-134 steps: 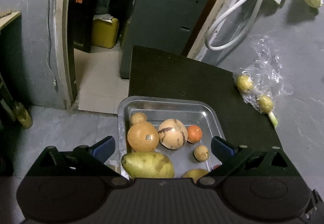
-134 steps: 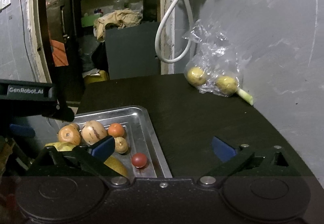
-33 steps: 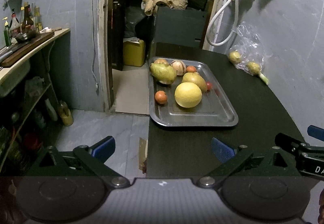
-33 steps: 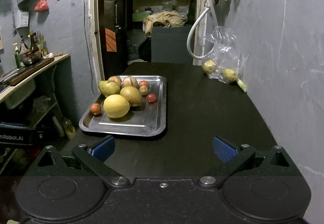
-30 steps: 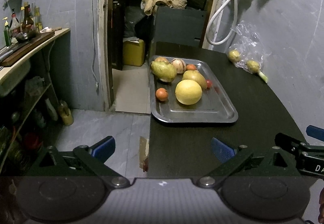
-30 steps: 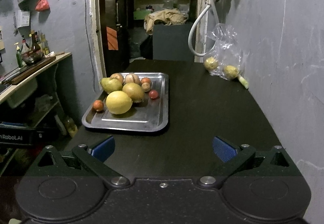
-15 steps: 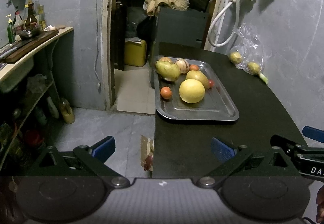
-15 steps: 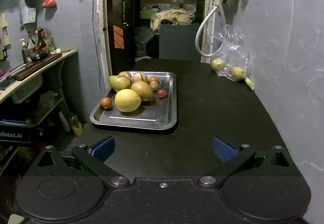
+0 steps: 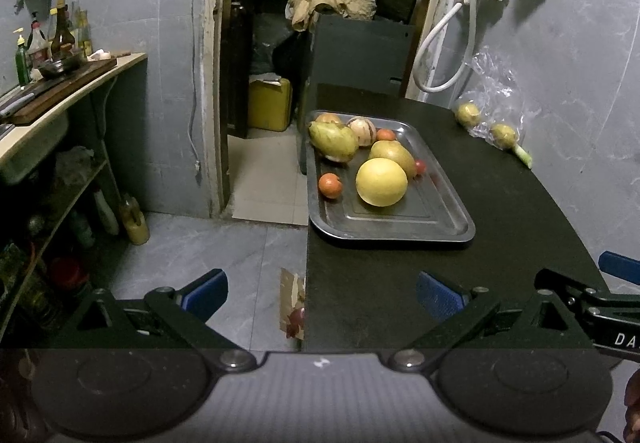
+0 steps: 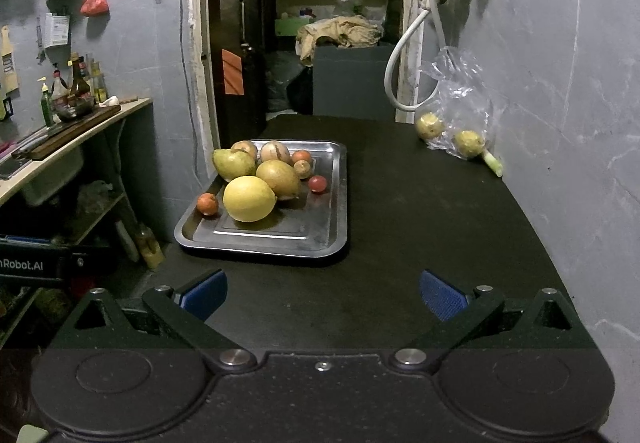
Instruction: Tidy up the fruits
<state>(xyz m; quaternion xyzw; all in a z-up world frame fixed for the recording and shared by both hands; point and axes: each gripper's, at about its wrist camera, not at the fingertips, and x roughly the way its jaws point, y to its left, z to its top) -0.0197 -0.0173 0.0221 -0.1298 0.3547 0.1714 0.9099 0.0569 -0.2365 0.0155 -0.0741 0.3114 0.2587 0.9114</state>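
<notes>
A metal tray (image 9: 400, 229) (image 10: 320, 239) sits on the black table (image 9: 500, 211) (image 10: 420, 227) near its left edge. It holds several fruits: a big yellow round one (image 9: 381, 181) (image 10: 249, 198), two green-yellow pears (image 9: 333, 141) (image 10: 278, 179), small orange ones (image 9: 330, 185) (image 10: 207, 203) and a small red one (image 10: 317, 183). My left gripper (image 9: 322, 293) stands open at the table's near left corner, well short of the tray. My right gripper (image 10: 323, 293) is open above the table's near end, holding nothing.
A clear plastic bag (image 9: 494, 111) (image 10: 460, 115) with two yellow fruits lies against the right wall. A white hose (image 10: 404, 55) hangs behind it. A counter with bottles (image 9: 60, 43) stands at the left, a doorway (image 9: 304, 23) beyond. Floor drops off left of the table.
Both grippers have drawn back from the tray since 4.5 s ago, when they were close over it. In the last second they kept edging away; the fruits have not moved.
</notes>
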